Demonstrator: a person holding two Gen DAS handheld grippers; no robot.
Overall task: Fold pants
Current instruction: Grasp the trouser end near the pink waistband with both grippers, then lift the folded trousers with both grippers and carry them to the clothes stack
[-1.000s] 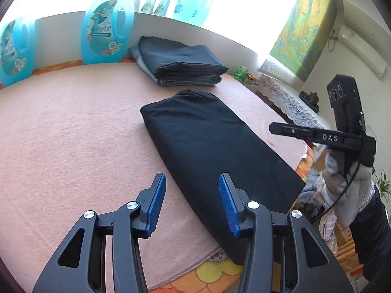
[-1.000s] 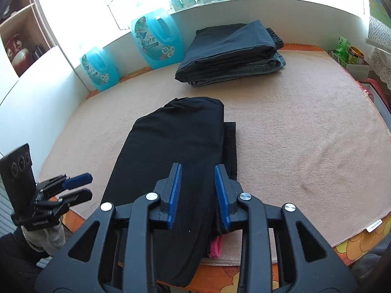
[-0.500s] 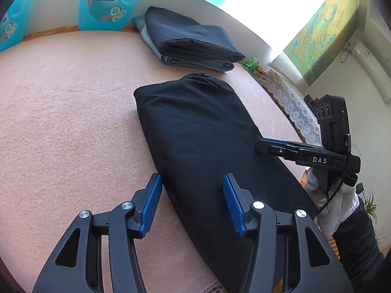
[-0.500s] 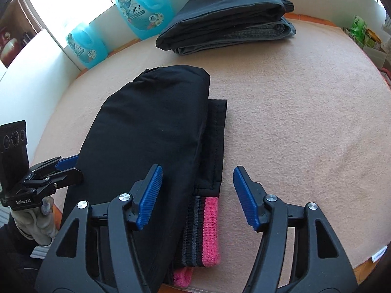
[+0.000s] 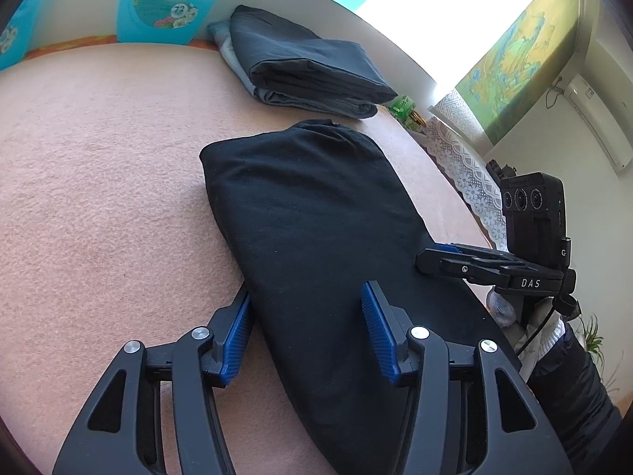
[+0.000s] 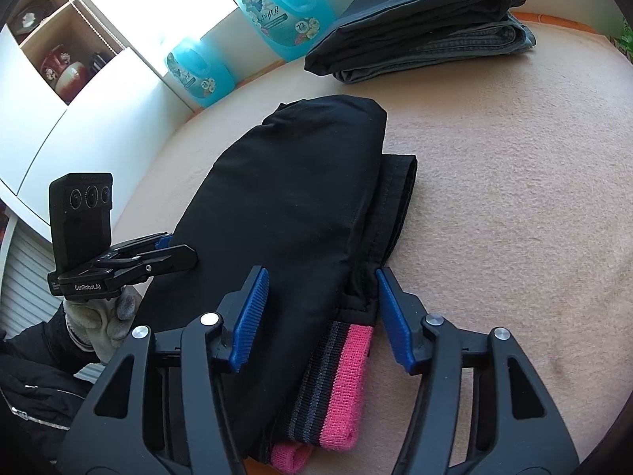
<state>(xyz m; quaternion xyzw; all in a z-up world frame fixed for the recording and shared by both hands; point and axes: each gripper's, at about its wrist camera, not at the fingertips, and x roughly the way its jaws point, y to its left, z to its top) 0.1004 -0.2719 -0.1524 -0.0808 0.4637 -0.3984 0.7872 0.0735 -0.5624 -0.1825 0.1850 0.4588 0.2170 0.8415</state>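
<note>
Between the spread blue pads of the left gripper [image 5: 304, 328] lies the near left edge of the black pants [image 5: 316, 229], folded lengthwise on the pink blanket [image 5: 99, 198]. The right gripper [image 6: 322, 312], jaws wide apart, straddles the pants' right edge just above the pink waistband [image 6: 348, 380]. Beyond both sits a stack of folded clothes [image 6: 427, 31].

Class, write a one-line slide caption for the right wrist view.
Open right gripper straddles the pink-cuffed end of black pants on a peach blanket.

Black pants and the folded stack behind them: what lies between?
Only bare peach blanket separates the black pants from the folded stack, seen in the right wrist view.
</note>
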